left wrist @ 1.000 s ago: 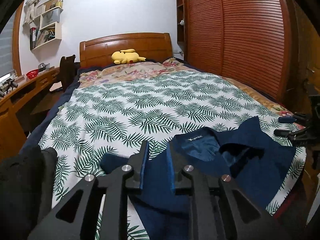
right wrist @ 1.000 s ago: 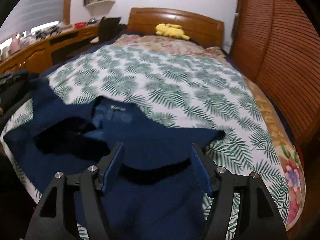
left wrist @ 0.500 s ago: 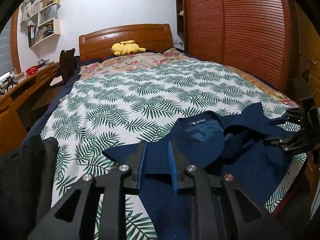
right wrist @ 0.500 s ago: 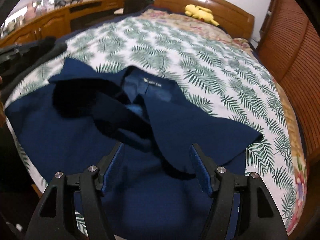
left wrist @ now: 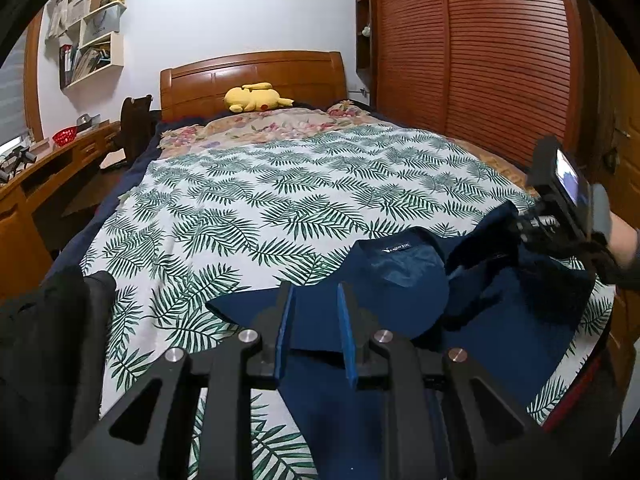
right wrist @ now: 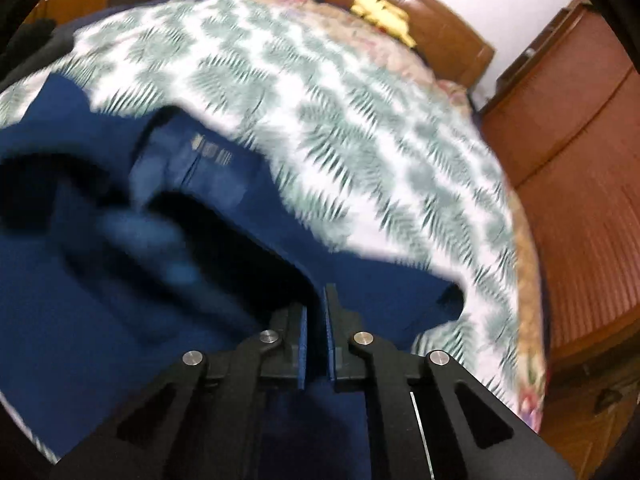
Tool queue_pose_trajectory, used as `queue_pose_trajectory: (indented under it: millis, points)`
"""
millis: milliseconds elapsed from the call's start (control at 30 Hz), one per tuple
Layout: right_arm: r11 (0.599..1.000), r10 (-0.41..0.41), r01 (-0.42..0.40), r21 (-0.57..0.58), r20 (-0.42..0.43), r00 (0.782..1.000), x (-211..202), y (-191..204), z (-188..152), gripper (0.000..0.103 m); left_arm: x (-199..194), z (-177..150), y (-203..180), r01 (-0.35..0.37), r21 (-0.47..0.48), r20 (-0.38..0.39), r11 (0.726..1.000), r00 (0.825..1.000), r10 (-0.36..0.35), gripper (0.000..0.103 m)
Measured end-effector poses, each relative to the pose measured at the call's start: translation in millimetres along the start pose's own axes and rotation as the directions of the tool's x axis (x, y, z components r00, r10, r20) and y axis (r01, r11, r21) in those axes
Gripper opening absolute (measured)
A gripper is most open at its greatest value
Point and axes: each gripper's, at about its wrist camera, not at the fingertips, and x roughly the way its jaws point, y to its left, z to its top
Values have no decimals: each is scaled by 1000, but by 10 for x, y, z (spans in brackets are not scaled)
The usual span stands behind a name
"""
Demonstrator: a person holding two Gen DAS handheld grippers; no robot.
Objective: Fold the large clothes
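Navy garment [left wrist: 320, 312], apparently a jacket with a lining and a collar label, lies rumpled at the lower right of the left wrist view, at the foot of a bed covered by a palm-leaf bedspread [left wrist: 248, 200]. The left gripper [left wrist: 314, 332] has its blue pads narrowly apart, with a fold of navy cloth running between them; the grip looks like a pinch on the near edge, holding that side steady. In the blurred right wrist view, the right gripper [right wrist: 315, 344] has its jaws drawn together at a navy edge in the lower centre, though whether cloth is caught there cannot be told. Both claws seem placed on opposite sides so the garment can be spread flat before folding. A yellow plush toy [left wrist: 252, 98] rests by the wooden headboard [left wrist: 252, 72], upper centre, well apart from the work.
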Motion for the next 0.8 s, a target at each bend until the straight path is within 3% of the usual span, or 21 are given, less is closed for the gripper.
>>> queue_pose_trajectory:
  millis: [100, 300, 333, 400, 467, 567, 633, 800]
  points:
    - [999, -50, 51, -5, 59, 997, 24, -50, 318, 4, -31, -6, 33, -2, -9, 8, 1000, 1000, 2, 19]
    - [998, -59, 58, 15, 129, 990, 68, -4, 790, 7, -47, -25, 106, -5, -23, 10, 1000, 1000, 5, 19]
    - [998, -58, 56, 21, 129, 990, 81, 14, 842, 11, -54, -29, 115, -4, -25, 10, 1000, 1000, 4, 19]
    - [998, -53, 47, 48, 141, 989, 67, 36, 904, 39, -78, -32, 136, -4, -29, 14, 1000, 1000, 4, 19]
    - [998, -25, 14, 65, 174, 984, -11, 40, 933, 57, -102, -29, 147, -3, -34, 19, 999, 1000, 4, 19]
    - [996, -8, -11, 86, 214, 977, -161, 52, 950, 59, -118, -29, 181, -5, -41, 25, 999, 1000, 6, 20]
    - [992, 57, -79, 94, 217, 974, -250, 81, 940, 59, -135, -34, 198, -5, -47, 27, 999, 1000, 7, 20]
    - [986, 145, -159, 44, 224, 964, -419, 344, 805, 60, -168, -44, 241, -9, -56, 30, 998, 999, 11, 20]
